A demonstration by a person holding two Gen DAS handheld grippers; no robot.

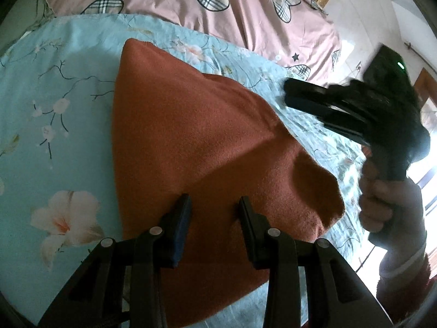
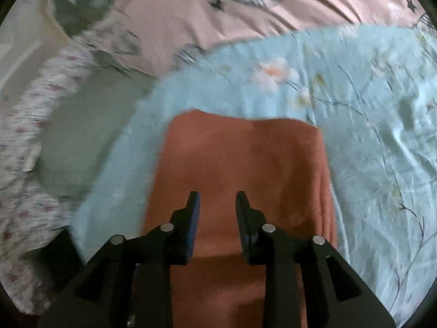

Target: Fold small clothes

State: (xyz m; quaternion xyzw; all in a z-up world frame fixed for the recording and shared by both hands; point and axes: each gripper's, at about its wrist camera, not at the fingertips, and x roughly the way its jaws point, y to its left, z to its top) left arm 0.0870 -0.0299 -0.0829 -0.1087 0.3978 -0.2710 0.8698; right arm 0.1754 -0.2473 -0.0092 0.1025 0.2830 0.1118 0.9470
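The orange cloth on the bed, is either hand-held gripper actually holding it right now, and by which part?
Neither. The left hand-held gripper and the right hand-held gripper both have open jaws over the orange cloth, with nothing pinched between them.

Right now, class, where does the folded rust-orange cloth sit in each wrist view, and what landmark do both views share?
Left wrist view: the rust-orange cloth fills the centre, running down between the fingers.
Right wrist view: the cloth sits centre to lower centre, behind the fingers.
Shared landmark: the blue floral sheet beneath it.

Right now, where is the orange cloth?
The orange cloth lies folded on the light blue flowered sheet, in front of the pink quilt, under both grippers in both wrist views.
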